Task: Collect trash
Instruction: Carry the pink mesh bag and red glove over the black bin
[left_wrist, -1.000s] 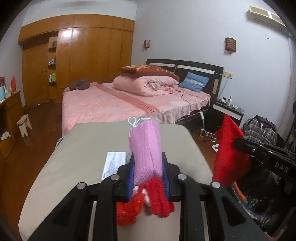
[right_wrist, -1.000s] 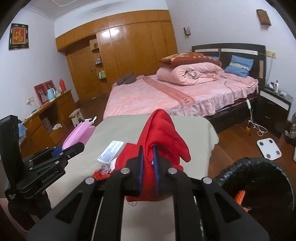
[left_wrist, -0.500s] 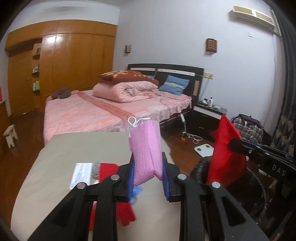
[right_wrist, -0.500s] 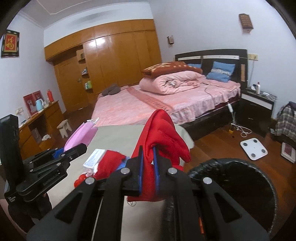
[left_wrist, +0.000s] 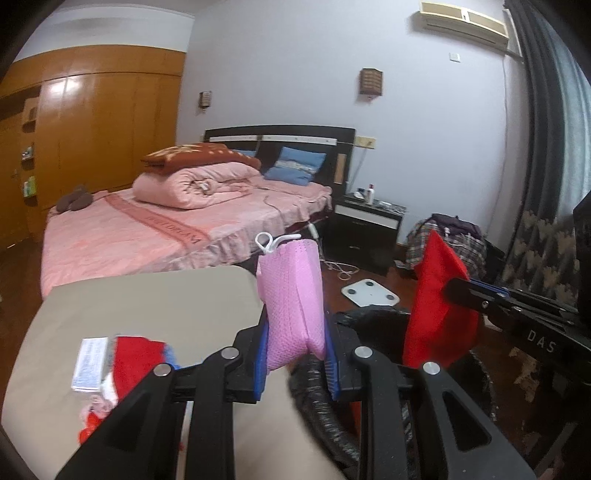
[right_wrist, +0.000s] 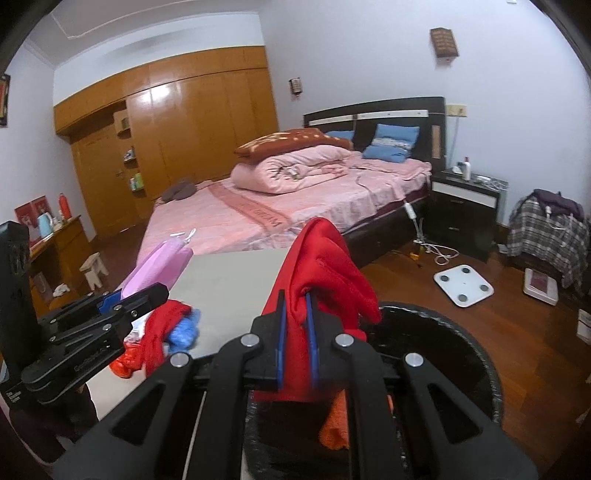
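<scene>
Two grippers: each clamps one soft item near the black bin.

Left wrist view, left gripper (left_wrist: 295, 363): jaws narrow, pressed on a pink mesh pouch (left_wrist: 291, 291) that stands upright at the frame's centre, its white loop (left_wrist: 271, 240) on top.
Left wrist view, bin (left_wrist: 373, 317): lower centre-right, just past the pouch; its black liner rim shows.
Left wrist view, right gripper (left_wrist: 458, 291): enters from the right edge, holding a red cloth (left_wrist: 436, 306) over the bin.
Left wrist view, table (left_wrist: 147, 299): beige, left half; a white packet (left_wrist: 90, 363) and red scraps (left_wrist: 136, 356) lie at lower left.

Right wrist view, right gripper (right_wrist: 295, 332): nearly closed on the red cloth (right_wrist: 325, 273), bottom centre, over the bin's (right_wrist: 461, 339) near rim.
Right wrist view, left gripper (right_wrist: 129, 295): left edge, gripping the pink pouch (right_wrist: 159, 267).
Right wrist view, leftovers (right_wrist: 170, 328): red and blue scraps on the table (right_wrist: 229, 280).

Handling: both items look light, limp and unbreakable; a pinch on a bunched fold should hold, though loose ends may snag the liner.
</scene>
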